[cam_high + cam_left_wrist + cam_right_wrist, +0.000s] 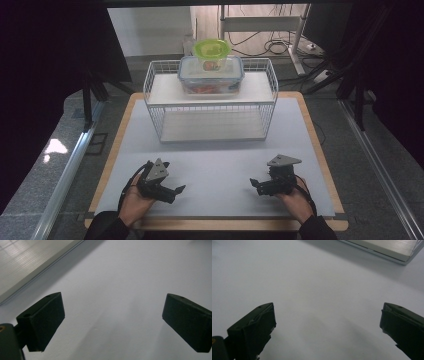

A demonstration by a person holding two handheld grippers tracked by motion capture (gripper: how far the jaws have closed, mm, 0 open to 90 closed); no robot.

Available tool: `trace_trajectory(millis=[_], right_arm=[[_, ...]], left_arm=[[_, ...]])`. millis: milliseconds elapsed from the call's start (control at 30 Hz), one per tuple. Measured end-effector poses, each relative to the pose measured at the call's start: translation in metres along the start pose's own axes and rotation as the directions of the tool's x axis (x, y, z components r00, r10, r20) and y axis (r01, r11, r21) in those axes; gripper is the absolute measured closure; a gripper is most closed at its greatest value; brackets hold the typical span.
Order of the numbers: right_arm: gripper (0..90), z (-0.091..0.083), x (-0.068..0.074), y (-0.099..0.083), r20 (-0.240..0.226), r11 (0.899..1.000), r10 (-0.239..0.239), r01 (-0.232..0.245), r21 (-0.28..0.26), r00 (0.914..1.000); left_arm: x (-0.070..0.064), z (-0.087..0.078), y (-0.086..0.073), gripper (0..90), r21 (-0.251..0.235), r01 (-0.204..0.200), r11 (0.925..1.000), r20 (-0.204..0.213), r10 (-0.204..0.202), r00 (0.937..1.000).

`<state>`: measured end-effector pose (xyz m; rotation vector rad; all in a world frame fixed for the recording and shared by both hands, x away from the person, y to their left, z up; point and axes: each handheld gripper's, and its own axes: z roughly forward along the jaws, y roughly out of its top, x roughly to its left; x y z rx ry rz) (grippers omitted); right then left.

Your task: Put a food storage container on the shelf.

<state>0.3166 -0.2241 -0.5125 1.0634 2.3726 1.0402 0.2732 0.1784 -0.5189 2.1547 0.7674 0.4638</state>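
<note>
Left hand-held gripper [176,190]: held low in the left hand [134,202], jaws wide apart, pointing inward to the right. Right hand-held gripper [254,183]: held low in the right hand [295,200], jaws wide apart, pointing inward to the left. Both hold nothing.

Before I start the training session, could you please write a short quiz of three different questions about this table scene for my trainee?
1. True or false: the left gripper has its fingers closed on a container.
2. Which thing stands on the clear container on the upper shelf of the wire rack? A) a red mug B) a small container with a green lid C) a folded cloth
3. Fill in: the right gripper rests on the ___ mat, fingers wide apart.

Key
1. False: both fingers stand apart with nothing between them.
2. B
3. white
</note>
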Motion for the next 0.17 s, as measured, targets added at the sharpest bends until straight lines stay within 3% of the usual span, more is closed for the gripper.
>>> trace_trajectory(millis=[167], right_arm=[[0.0,0.0023,-0.0009,-0.0014,-0.001,1.0,-0.001,0.001,0.02,1.0]], left_arm=[[0.0007,0.0002,0.0002,4.2,0.0,0.006,1.0,-0.002,-0.006,1.0]])
